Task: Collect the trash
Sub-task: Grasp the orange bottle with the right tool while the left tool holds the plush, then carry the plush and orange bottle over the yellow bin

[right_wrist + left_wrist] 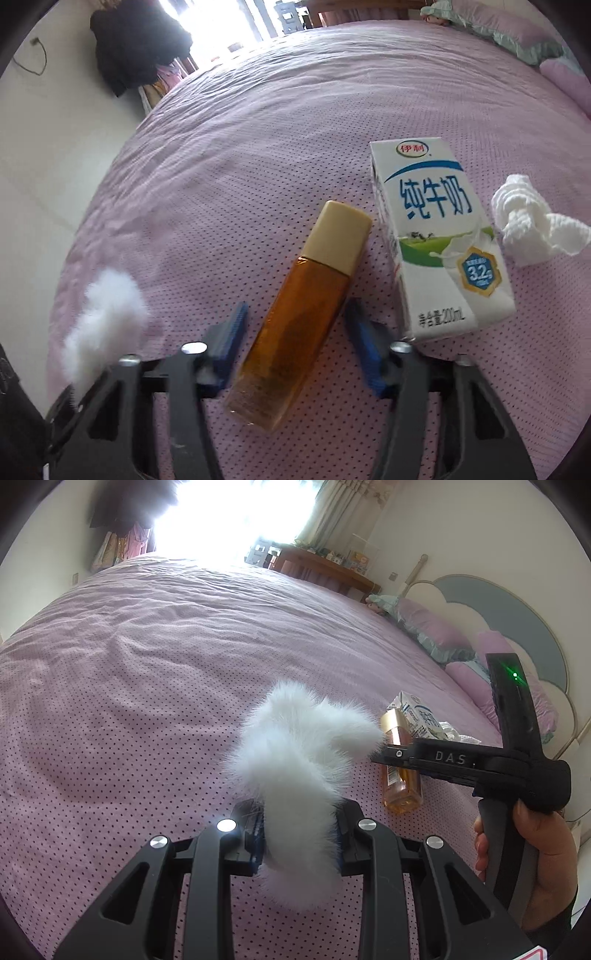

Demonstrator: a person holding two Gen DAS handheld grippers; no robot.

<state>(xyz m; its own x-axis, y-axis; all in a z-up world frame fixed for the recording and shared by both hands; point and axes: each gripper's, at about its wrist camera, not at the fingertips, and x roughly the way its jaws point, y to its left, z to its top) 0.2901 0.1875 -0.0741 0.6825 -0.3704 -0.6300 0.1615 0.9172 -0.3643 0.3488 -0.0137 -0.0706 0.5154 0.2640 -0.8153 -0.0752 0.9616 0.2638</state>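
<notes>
My left gripper (300, 827) is shut on a white fluffy fur piece (299, 760) and holds it above the pink bedspread (147, 686); the fur piece also shows at the left in the right wrist view (103, 325). My right gripper (297, 332) is open, its blue pads either side of an amber bottle with a gold cap (295, 310) lying on the bed. A white milk carton (439, 236) lies right of the bottle, and a crumpled white tissue (532, 225) lies further right. The bottle (400, 775) and carton (417, 716) show beside the right gripper body in the left wrist view.
Pink pillows with teal ruffles (436, 631) and a cloud-shaped headboard (517, 627) stand at the right. A wooden desk with clutter (325, 568) stands beyond the bed by a bright window. Dark clothing (140, 48) hangs at the far left.
</notes>
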